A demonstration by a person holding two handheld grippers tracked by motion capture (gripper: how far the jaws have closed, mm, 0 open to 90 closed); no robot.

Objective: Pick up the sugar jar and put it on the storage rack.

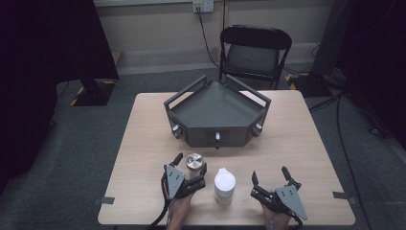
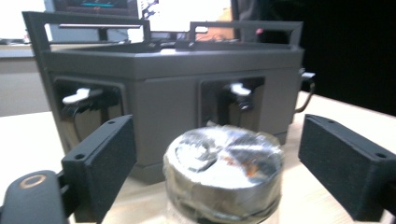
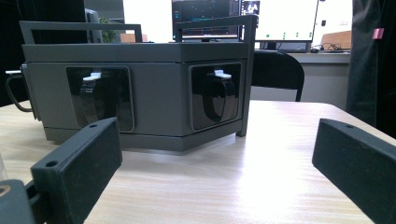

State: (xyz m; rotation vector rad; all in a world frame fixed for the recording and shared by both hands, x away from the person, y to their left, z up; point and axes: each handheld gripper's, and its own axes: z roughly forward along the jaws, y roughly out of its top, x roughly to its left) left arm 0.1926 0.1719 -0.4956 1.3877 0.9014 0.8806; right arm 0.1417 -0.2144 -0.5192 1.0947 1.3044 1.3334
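Observation:
A small jar with a silver lid (image 1: pixel 195 162) stands on the wooden table (image 1: pixel 297 143), between the jaws of my left gripper (image 1: pixel 191 163). In the left gripper view the jar (image 2: pixel 223 175) sits close up in the gap, and the left gripper (image 2: pixel 217 163) is open, with space on both sides of the lid. A white lidded cup (image 1: pixel 224 183) stands just right of the jar. My right gripper (image 1: pixel 269 172) is open near the front edge, right of the cup. In the right gripper view the right gripper (image 3: pixel 215 163) holds nothing.
A dark grey angular box (image 1: pixel 196 134) with top rails and recessed latches on its faces stands mid-table, beyond both grippers (image 2: pixel 168 88) (image 3: pixel 154 84). A black folding chair (image 1: pixel 253 52) stands behind the table. Bare tabletop lies right of the box.

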